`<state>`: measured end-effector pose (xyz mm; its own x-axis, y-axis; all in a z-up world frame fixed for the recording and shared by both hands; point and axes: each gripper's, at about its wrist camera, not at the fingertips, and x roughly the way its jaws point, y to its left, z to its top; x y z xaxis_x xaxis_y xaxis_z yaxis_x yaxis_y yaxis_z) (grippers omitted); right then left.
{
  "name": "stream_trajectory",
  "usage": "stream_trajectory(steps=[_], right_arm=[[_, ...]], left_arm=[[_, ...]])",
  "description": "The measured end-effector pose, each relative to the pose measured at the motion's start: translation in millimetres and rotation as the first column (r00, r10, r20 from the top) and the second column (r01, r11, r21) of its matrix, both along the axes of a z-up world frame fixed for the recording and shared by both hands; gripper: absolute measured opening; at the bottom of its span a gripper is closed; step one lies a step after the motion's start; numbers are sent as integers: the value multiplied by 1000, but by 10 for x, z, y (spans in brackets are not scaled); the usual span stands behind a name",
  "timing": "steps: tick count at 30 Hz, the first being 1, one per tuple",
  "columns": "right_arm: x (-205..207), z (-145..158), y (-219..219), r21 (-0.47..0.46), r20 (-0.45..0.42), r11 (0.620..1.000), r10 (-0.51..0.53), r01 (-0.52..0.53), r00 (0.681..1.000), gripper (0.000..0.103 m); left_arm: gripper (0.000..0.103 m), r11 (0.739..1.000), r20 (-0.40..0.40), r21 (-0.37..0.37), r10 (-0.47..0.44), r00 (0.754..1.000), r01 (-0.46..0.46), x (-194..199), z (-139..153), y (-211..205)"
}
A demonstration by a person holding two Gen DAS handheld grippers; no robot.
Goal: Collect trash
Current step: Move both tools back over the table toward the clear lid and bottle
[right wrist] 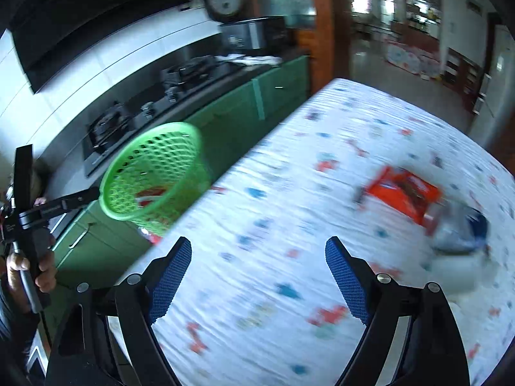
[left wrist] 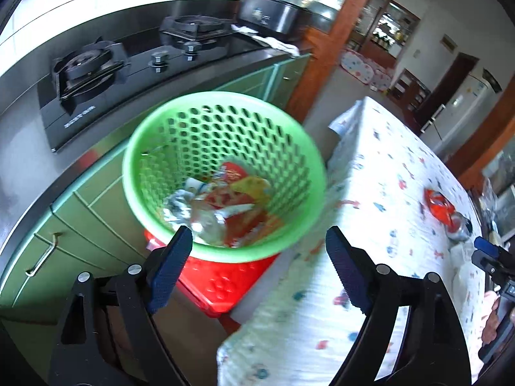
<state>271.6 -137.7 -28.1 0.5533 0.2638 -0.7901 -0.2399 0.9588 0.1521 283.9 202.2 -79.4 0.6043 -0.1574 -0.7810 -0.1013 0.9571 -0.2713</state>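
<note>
A green perforated basket (left wrist: 180, 141) stands on a red stool (left wrist: 222, 286) beside the table and holds several crumpled wrappers (left wrist: 225, 202). My left gripper (left wrist: 259, 241) is open and empty just above the basket's near rim. On the patterned tablecloth (right wrist: 289, 225) lie an orange-red wrapper (right wrist: 402, 193) and a crushed clear bottle with a dark blue label (right wrist: 460, 231). My right gripper (right wrist: 258, 251) is open and empty over the table, short of that trash. The basket also shows in the right wrist view (right wrist: 151, 173), and the wrapper in the left wrist view (left wrist: 437, 206).
A steel counter with a black gas hob (left wrist: 106, 77) and green cabinets (left wrist: 64, 234) runs along the left. A rice cooker (left wrist: 267, 13) stands at the counter's far end. A wooden post (left wrist: 325, 48) and a doorway lie beyond. White paper (right wrist: 463, 276) lies near the bottle.
</note>
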Motion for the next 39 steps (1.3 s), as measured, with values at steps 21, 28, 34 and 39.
stream_trajectory(steps=[21, 28, 34, 39], right_arm=[[-861, -562, -1870, -3, -122, 953, -302, 304, 945, 83], [-758, -742, -1817, 2, -122, 963, -266, 268, 956, 89], [-587, -908, -1790, -34, -137, 969, -249, 246, 959, 92], [-470, -1026, -1799, -56, -154, 971, -238, 232, 959, 93]], left_arm=[[84, 977, -21, -7, -212, 977, 211, 58, 11, -1394], [84, 965, -30, 3, -263, 964, 264, 64, 2, -1703], [84, 955, -42, 8, -297, 954, 297, 117, -26, -1884], [84, 948, -54, 17, -318, 947, 319, 165, -61, -2008]])
